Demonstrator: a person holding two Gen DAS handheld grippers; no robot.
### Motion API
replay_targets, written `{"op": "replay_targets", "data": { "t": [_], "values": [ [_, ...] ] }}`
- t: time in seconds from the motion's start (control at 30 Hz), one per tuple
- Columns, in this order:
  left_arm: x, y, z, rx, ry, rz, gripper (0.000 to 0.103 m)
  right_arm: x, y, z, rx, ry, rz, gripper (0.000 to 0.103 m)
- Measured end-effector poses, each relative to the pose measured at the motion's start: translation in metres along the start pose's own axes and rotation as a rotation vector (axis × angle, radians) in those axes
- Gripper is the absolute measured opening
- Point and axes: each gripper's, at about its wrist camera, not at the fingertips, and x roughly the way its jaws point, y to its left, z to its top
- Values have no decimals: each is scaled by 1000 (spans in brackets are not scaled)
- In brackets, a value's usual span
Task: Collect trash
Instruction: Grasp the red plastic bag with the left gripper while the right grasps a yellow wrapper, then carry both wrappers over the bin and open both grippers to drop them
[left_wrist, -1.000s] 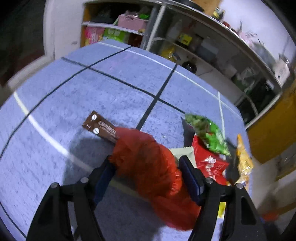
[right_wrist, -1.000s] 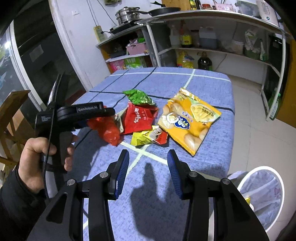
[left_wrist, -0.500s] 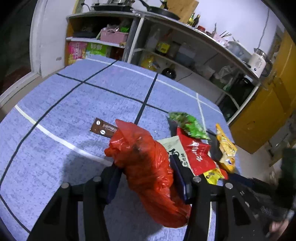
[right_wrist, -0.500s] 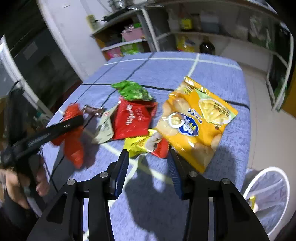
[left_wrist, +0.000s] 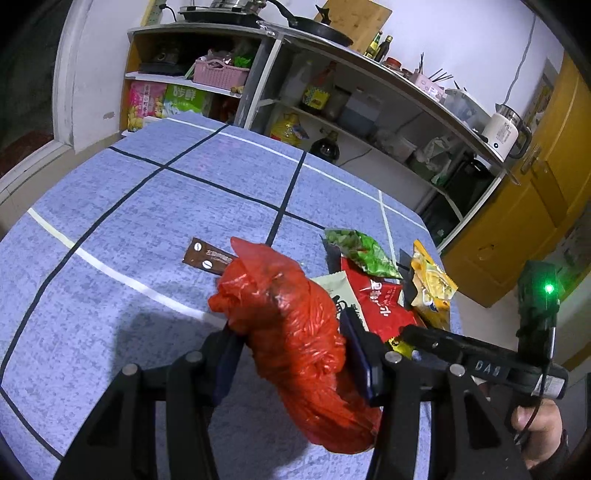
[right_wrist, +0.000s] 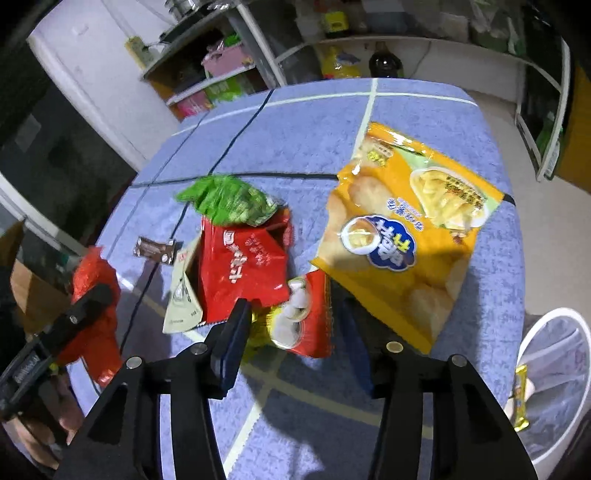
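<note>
Right wrist view: bin (right_wrist: 550, 384) beside table (right_wrist: 303, 122) w/ one yellow wrapper (right_wrist: 521, 398) inside already. Left gripper (left_wrist: 291, 354) clamped on red plastic bag (left_wrist: 295, 332), lifted off table, not binned yet. Right gripper (right_wrist: 295, 332) wide, empty, hovering at small red-yellow packet (right_wrist: 299, 317). Left to do, prob: green packet (right_wrist: 229, 201), red packet (right_wrist: 243, 269), big yellow chip bag (right_wrist: 402, 236), brown wrapper (right_wrist: 153, 249), pale sachet (right_wrist: 181, 295).

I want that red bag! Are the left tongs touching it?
Touching: the left wrist view shows the left tongs squeezing the crumpled red plastic bag from both sides.
</note>
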Motion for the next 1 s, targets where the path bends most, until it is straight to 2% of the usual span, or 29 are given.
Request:
{"op": "replay_targets", "data": {
  "t": [0.17,0.23,0.27,0.33,0.43,0.8,1.0],
  "values": [
    [1,1,0,0,8,-1,54,5,26,-7,-120,14,-120,50],
    [0,0,-1,3,7,-1,54,6,29,-9,-137,2,-141,41],
    [0,-2,-1,5,5,-1,54,5,28,-10,-133,-4,-137,40],
    [-2,-3,-1,11,1,-2,54,3,24,-13,-116,-16,-121,31],
    [-2,-5,-2,19,1,-4,54,-2,18,-16,-102,-38,-97,27],
    [-4,-25,-8,78,0,-30,54,-42,9,-40,-125,-127,-69,24],
    [0,-58,-18,151,15,-88,54,-78,-21,-65,-82,-170,-63,24]
  ]
}}
